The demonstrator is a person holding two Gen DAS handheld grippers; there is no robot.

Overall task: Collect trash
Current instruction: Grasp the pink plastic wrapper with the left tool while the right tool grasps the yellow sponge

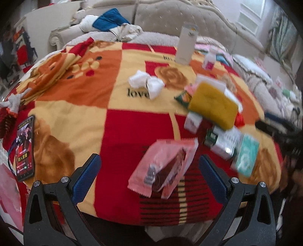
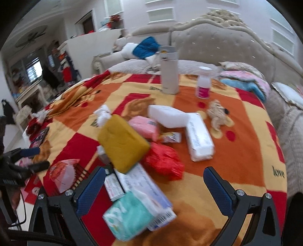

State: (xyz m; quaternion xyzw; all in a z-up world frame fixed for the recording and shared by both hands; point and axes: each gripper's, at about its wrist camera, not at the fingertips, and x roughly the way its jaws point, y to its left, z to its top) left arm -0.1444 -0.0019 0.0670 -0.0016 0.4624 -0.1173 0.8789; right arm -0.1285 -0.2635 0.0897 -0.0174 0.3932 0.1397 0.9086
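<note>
My left wrist camera looks forward and down between its blue-padded fingers (image 1: 86, 179) across the red, orange and yellow patterned blanket (image 1: 132, 132), from its near edge, toward the beige tufted sofa back (image 1: 170, 17). It sits close to the pink plastic wrapper (image 1: 164, 166). My right wrist camera faces much the same way from further right, close over the teal tissue pack (image 2: 130, 213). Both views share the blanket, the mustard-yellow cloth pouch (image 1: 214, 106) (image 2: 123, 143), the tall cream cylindrical flask (image 1: 186, 45) (image 2: 169, 73) and the sofa. Each view catches the other gripper at its edge, blurred.
</note>
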